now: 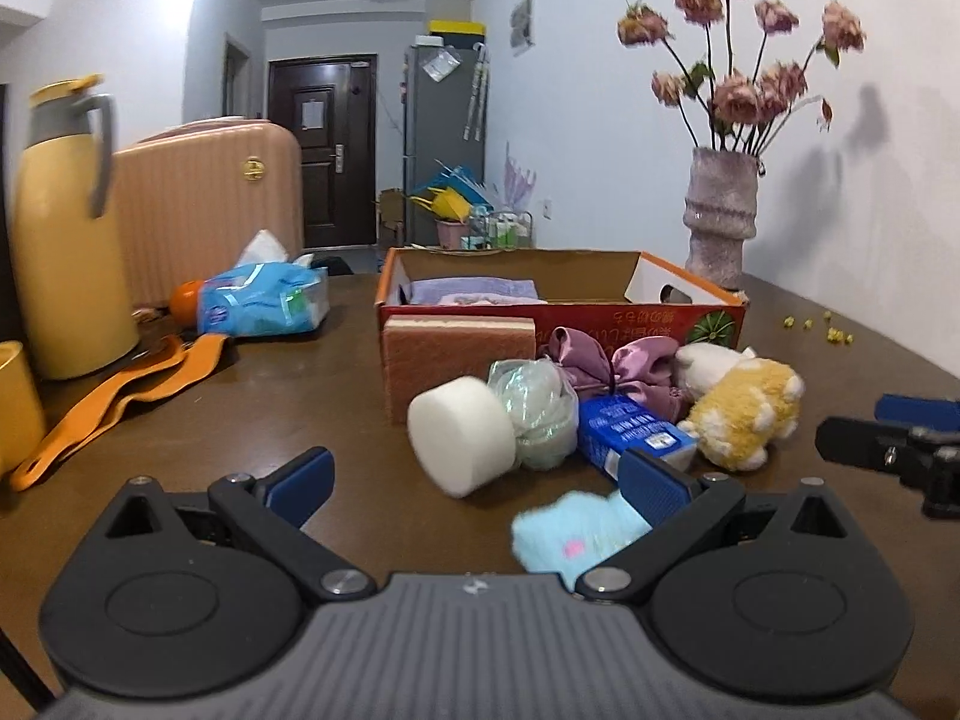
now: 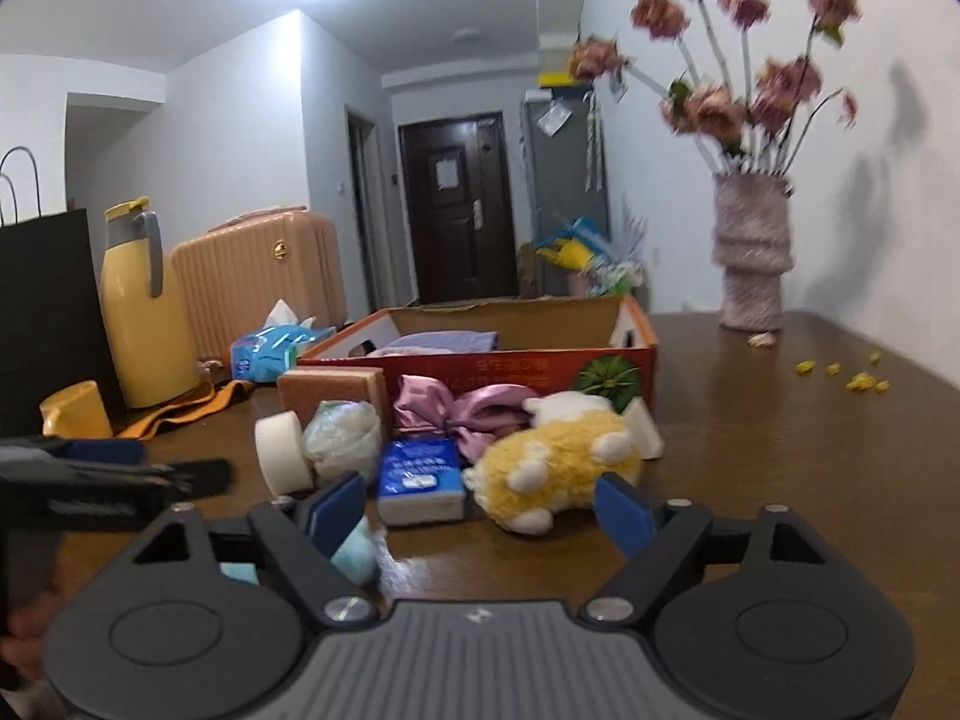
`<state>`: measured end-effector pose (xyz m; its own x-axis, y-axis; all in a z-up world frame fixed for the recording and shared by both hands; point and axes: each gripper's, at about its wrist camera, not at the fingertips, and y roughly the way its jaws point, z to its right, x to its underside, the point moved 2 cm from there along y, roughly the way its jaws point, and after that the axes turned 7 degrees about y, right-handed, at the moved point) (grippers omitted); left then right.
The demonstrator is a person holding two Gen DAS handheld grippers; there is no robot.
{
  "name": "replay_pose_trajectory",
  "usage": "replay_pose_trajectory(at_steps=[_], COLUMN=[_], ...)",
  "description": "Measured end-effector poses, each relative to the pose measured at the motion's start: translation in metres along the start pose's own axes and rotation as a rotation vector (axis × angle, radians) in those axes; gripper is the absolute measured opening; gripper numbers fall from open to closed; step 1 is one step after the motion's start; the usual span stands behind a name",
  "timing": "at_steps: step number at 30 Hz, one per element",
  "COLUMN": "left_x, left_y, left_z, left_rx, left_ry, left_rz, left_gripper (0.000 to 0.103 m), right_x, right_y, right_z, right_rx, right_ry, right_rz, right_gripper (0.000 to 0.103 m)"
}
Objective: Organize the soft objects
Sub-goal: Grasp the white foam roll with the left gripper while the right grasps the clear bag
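A red cardboard box (image 1: pixel 708 294) (image 2: pixel 645 354) holding folded purple cloths (image 1: pixel 474 290) stands mid-table. In front of it lie a brown sponge (image 1: pixel 444 360), a white foam puck (image 1: pixel 462 435), a mesh bath ball (image 1: pixel 537 414), a purple satin bow (image 1: pixel 606 366), a blue tissue pack (image 1: pixel 630 429) and a yellow plush toy (image 1: pixel 744 414) (image 2: pixel 552 468). A light blue fluffy piece (image 1: pixel 576 531) lies by my right-hand finger. My left gripper (image 1: pixel 480 480) is open and empty, just before the puck. My right gripper (image 2: pixel 480 510) is open and empty, near the plush and tissue pack (image 2: pixel 420 477).
A yellow thermos (image 1: pixel 66 240), a yellow cup (image 1: pixel 18 402), orange straps (image 1: pixel 120 396), a blue tissue bag (image 1: pixel 264 300) and a pink suitcase (image 1: pixel 210 204) stand at the left. A vase of dried flowers (image 1: pixel 720 216) stands back right by the wall. Yellow crumbs (image 2: pixel 852 375) dot the table.
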<state>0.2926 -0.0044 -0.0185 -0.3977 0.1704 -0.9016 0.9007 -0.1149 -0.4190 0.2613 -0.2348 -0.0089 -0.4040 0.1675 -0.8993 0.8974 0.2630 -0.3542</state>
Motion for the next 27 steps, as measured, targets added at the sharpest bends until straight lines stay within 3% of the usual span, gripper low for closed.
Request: replay_pose_trajectory(at_steps=[3,6,10,16,18,19,20,27], left_x=[-0.009,-0.011,-0.007,-0.001,-0.002,-0.003,-0.003,-0.008], left_y=[0.027,0.051,0.064,0.060,0.064,0.066,0.068,0.050], left_z=[-0.002,-0.008,-0.026,-0.056,-0.056,-0.056,-0.054,-0.048], left_rx=[0.028,0.027,0.046,0.058,0.073,0.086,0.106,0.101], left_ry=[0.010,-0.007,-0.065,-0.143,-0.128,-0.123,-0.123,-0.111], left_rz=[0.003,-0.026,-0.049,-0.040,-0.040,-0.040,-0.046,-0.028], left_gripper=[0.097,0.078,0.059,0.055,0.048,0.036,0.029,0.026], right_x=[-0.013,-0.023,-0.033,-0.033,-0.032,-0.032,-0.031,-0.029], right_y=[0.027,0.055,0.091,0.143,0.158,0.164,0.171,0.160], right_z=[-0.002,-0.008,-0.022,-0.052,-0.061,-0.063,-0.064,-0.068], right_rx=[-0.064,-0.103,-0.141,-0.210,-0.217,-0.213,-0.213,-0.221], right_ry=[0.039,0.049,0.025,0.005,0.002,0.008,0.017,0.034], right_rz=[-0.035,-0.068,-0.106,-0.199,-0.222,-0.239,-0.258,-0.263], right_gripper=[0.075,0.074,0.073,0.071,0.055,0.049,0.033,0.022])
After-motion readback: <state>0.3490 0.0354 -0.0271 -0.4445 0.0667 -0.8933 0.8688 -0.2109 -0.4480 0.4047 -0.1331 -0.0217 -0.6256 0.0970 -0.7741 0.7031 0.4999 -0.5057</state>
